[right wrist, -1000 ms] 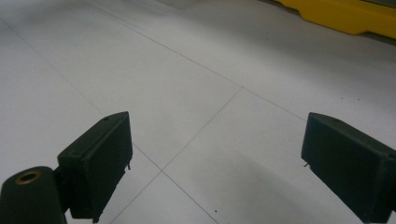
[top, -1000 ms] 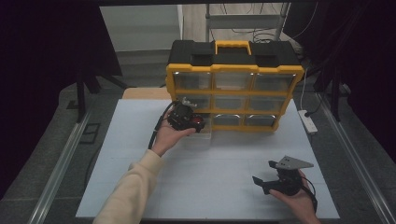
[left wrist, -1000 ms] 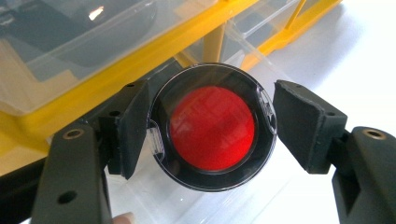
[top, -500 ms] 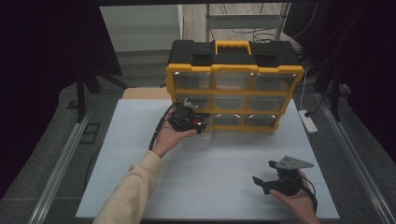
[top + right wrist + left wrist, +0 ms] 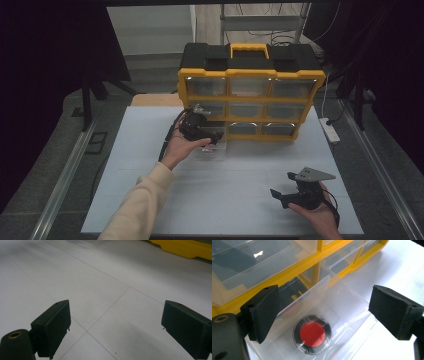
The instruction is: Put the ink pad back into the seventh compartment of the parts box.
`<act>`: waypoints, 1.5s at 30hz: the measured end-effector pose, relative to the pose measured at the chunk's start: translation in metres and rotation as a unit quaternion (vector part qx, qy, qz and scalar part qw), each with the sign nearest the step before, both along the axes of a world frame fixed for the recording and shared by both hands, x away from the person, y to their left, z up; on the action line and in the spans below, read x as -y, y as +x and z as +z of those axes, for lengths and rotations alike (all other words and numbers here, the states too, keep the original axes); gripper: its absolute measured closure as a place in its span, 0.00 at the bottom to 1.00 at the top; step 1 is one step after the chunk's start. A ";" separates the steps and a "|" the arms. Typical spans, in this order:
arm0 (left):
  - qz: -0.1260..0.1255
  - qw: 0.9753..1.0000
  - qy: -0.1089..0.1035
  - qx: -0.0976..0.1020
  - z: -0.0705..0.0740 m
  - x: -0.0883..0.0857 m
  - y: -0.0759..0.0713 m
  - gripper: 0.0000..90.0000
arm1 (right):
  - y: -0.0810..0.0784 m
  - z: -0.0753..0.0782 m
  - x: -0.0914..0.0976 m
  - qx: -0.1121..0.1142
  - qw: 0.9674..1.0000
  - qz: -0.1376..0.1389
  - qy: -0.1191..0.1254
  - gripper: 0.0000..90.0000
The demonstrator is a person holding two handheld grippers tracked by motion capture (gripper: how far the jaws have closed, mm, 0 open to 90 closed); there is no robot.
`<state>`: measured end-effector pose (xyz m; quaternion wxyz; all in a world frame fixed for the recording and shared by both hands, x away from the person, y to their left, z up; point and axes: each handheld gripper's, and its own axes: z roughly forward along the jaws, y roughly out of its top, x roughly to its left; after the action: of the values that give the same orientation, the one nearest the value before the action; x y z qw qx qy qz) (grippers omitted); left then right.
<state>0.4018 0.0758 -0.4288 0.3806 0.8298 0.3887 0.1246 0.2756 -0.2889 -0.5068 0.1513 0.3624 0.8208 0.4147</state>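
With the clear drawer (image 5: 332, 315) pulled out of the yellow organizer (image 5: 250, 100), my left gripper (image 5: 324, 312), jaws just opened wide and empty, hovers above the drawer's red-capped jar (image 5: 312, 334), not yet gripped; my right gripper (image 5: 295, 192) waits open, well apart from the organizer.

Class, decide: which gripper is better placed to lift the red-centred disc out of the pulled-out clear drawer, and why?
Left. The left gripper hangs directly over the clear drawer, its just-opened jaws flanking the red-centred disc. The right gripper faces bare table, well away.

Drawer (image 5: 342, 305) front cut off, second round item (image 5: 334, 353) perhaps a lid
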 end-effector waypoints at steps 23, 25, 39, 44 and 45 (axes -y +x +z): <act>0.004 0.999 -0.027 0.027 0.036 -0.014 -0.011 0.16 | 0.001 0.000 0.000 -0.002 1.000 0.002 0.006 0.10; 0.003 0.999 -0.030 0.029 0.039 -0.015 -0.011 0.16 | 0.002 0.000 0.000 -0.002 1.000 0.001 0.006 0.10; -0.003 1.000 -0.023 0.018 0.028 -0.026 -0.032 0.16 | 0.002 0.001 -0.002 0.000 1.000 0.005 0.007 0.10; -0.008 1.000 -0.014 0.017 0.017 -0.040 -0.049 0.16 | 0.003 0.000 -0.003 -0.001 1.000 0.004 0.007 0.10; -0.007 1.000 -0.014 0.016 0.011 -0.047 -0.058 0.16 | 0.003 0.001 -0.004 -0.001 1.000 0.004 0.003 0.10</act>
<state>0.3435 0.1228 -0.4175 0.3991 0.8251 0.3782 0.1297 0.2789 -0.2854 -0.5061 0.1480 0.3597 0.8211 0.4176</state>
